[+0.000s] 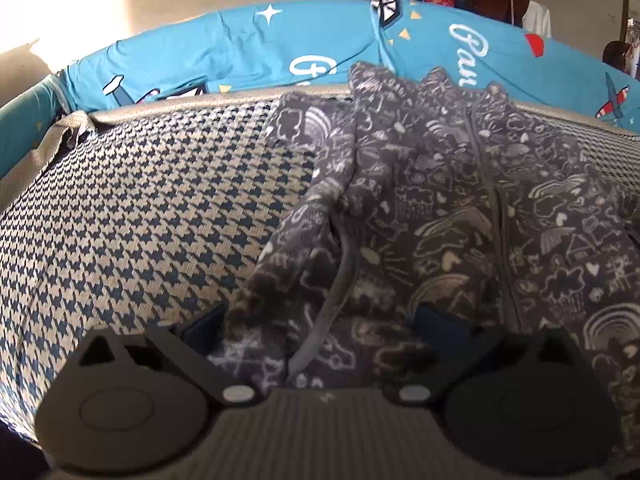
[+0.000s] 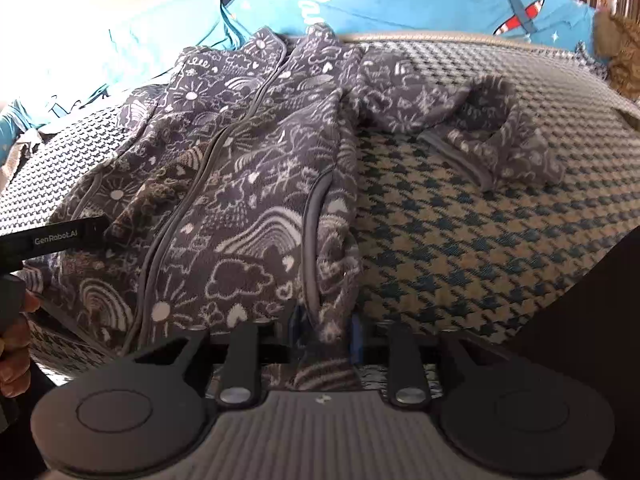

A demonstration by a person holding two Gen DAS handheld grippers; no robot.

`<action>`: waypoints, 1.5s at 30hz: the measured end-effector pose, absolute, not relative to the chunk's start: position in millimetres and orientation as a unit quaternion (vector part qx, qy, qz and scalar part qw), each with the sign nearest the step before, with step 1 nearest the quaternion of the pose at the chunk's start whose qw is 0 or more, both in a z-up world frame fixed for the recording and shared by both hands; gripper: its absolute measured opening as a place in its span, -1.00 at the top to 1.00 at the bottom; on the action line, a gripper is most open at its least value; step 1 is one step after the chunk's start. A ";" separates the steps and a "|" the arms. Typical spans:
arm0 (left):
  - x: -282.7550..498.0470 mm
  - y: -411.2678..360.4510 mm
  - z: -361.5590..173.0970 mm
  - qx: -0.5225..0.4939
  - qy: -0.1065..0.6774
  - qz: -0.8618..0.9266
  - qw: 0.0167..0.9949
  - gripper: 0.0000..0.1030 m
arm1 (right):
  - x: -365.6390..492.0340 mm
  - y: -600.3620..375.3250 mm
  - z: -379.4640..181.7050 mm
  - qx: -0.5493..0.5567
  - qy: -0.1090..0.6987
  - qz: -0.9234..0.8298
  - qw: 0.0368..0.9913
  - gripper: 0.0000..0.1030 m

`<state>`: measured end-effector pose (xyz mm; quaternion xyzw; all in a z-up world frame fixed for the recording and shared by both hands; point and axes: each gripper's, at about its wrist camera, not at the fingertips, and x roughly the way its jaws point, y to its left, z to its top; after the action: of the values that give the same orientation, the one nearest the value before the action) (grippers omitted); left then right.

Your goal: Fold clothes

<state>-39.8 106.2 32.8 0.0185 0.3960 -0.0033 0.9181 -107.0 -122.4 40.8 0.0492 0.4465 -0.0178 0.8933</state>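
A grey fleece jacket (image 1: 440, 208) printed with white doodles lies zipped and face up on a houndstooth mat (image 1: 140, 208). My left gripper (image 1: 320, 324) is open, jaws wide apart over the jacket's lower left edge, with fabric lying between them. In the right wrist view the jacket (image 2: 240, 184) spreads to the left, and its sleeve (image 2: 480, 128) trails off to the right across the mat (image 2: 480, 240). My right gripper (image 2: 327, 332) has its jaws close together, with the jacket's lower right hem bunched between the pads. One of the left gripper's fingers (image 2: 60, 236) shows at the left edge.
A blue bedsheet (image 1: 240, 48) with planes and lettering runs behind the mat, seen again as the sheet (image 2: 400, 0) in the right view. A brown fuzzy thing (image 2: 620, 56) sits at the far right. A person's hand (image 2: 14, 344) holds the left gripper.
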 end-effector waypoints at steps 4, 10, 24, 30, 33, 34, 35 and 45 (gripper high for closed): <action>-42.9 104.2 35.6 0.012 0.394 -0.011 0.919 -1.00 | -109.9 -124.2 49.2 0.050 0.431 -0.033 0.900 0.10; -35.8 103.9 32.5 0.002 0.400 -0.012 0.916 -1.00 | -100.9 -116.3 57.0 0.022 0.423 -0.058 0.904 0.04; -31.3 102.3 55.1 -0.026 0.393 -0.004 0.919 -1.00 | -77.8 -104.8 71.0 0.023 0.420 -0.023 0.907 -0.08; -22.9 94.8 56.7 -0.018 0.407 0.011 0.913 -1.00 | -51.6 -99.6 66.2 0.000 0.415 0.004 0.910 -0.12; -16.2 88.5 56.8 -0.005 0.415 0.013 0.910 -1.00 | -38.3 -101.5 67.8 0.003 0.406 0.019 0.914 -0.12; -13.9 86.3 57.2 0.002 0.415 0.015 0.909 -1.00 | -34.0 -102.3 68.4 0.003 0.404 0.024 0.915 -0.12; -11.6 84.1 57.7 0.010 0.416 0.017 0.909 -1.00 | -29.6 -103.4 68.8 0.007 0.403 0.029 0.915 -0.13; 20.0 73.6 60.7 0.008 0.440 0.019 0.898 -1.00 | 17.5 -115.4 62.3 0.055 0.405 0.059 0.911 -0.15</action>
<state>20.0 73.6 60.7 0.0076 0.4401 0.0186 0.8977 17.5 -115.4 62.3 0.0547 0.4051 0.0588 0.9107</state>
